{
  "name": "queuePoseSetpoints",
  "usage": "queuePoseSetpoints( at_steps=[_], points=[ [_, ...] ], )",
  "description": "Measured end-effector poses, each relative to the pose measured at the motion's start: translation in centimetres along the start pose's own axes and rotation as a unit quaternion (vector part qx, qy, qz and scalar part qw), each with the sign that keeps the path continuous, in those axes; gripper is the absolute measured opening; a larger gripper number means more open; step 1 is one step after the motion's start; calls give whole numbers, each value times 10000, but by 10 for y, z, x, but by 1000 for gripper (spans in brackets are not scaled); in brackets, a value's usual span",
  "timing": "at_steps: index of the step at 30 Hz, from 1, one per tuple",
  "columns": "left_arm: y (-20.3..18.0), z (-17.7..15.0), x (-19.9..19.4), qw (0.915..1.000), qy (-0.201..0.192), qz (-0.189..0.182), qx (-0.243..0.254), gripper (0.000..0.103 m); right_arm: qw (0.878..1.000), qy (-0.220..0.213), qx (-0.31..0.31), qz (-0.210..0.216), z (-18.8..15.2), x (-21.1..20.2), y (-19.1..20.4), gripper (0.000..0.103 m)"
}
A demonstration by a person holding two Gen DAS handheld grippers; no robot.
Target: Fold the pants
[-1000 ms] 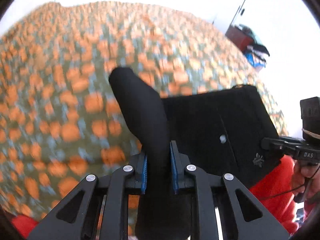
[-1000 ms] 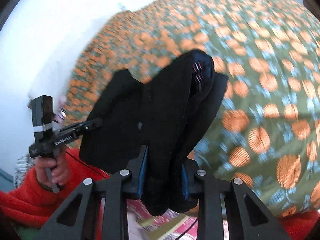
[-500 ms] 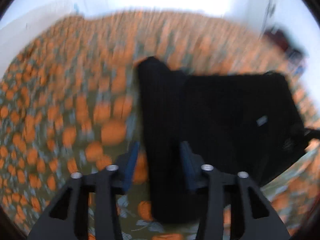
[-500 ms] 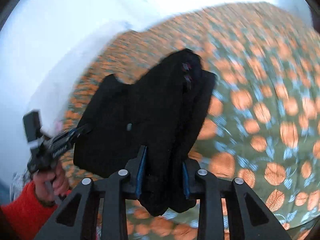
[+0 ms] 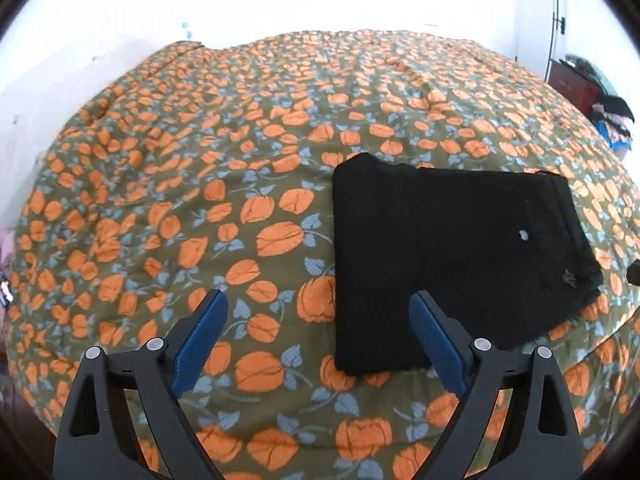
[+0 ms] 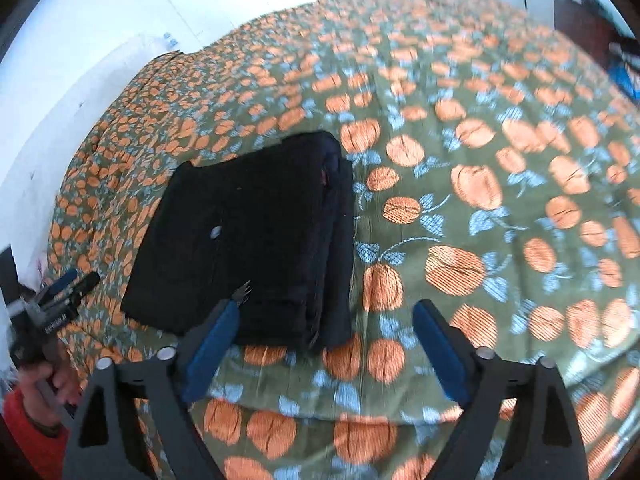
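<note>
On pumpkin-print quilt (image 5: 256, 184), squarely folded black pants (image 5: 448, 256), soft, flat

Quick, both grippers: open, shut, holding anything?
Left gripper: jaws just opened, holding nothing.
Right gripper: jaws just opened, folded black fabric pants released on the pumpkin-print bedspread.

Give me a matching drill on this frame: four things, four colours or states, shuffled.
Things:
1. pants
2. bedspread
3. left gripper
4. sleeve

States:
A. red, at the frame's lower left corner
B. open, nothing between the pads
C. black, folded, lying flat
D. green with orange pumpkins

Pairs: 1-C, 2-D, 3-B, 4-A
</note>
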State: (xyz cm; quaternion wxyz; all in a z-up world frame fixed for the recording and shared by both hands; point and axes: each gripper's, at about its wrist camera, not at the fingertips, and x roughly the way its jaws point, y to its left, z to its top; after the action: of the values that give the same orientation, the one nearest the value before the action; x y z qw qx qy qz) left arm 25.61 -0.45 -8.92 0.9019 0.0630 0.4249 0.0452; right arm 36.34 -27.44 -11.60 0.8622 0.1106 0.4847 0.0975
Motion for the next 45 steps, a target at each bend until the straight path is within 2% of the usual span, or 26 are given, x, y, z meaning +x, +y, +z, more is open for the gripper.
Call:
queuePoseSetpoints(
  at_steps=[2,7,9,18,25,33,37,45],
  points=[
    [2,-1,-7,10000,-48,63,16,93,9997,-117,-183,-120,-9,-15,11,96],
    [2,-11,-34,9997,-205,92,20,93,9981,-375,-353,-330,-31,-37,26,97],
    [2,-15,-46,9996,-287,85,15,94,9975,-437,-376,-402,-37,-45,31,102],
    [8,-29,-87,9985,-524,22,-125,97,9917,-702,-736,-789,-59,-75,67,103],
    [1,-57,-111,9978,-639,77,-140,99,9863,-908,-770,-1139,-79,-107,102,103],
    [-8,-68,-122,9983,-555,147,-109,99,9691,-1404,-1083,-1713,-97,-138,132,103],
    [-10,-69,-130,9972,-697,204,-164,99,9597,-1718,-1150,-1903,-101,-153,138,103],
    [-15,-67,-138,9964,-802,236,-132,99,9497,-2094,-1157,-2019,-98,-176,145,103]
  ],
)
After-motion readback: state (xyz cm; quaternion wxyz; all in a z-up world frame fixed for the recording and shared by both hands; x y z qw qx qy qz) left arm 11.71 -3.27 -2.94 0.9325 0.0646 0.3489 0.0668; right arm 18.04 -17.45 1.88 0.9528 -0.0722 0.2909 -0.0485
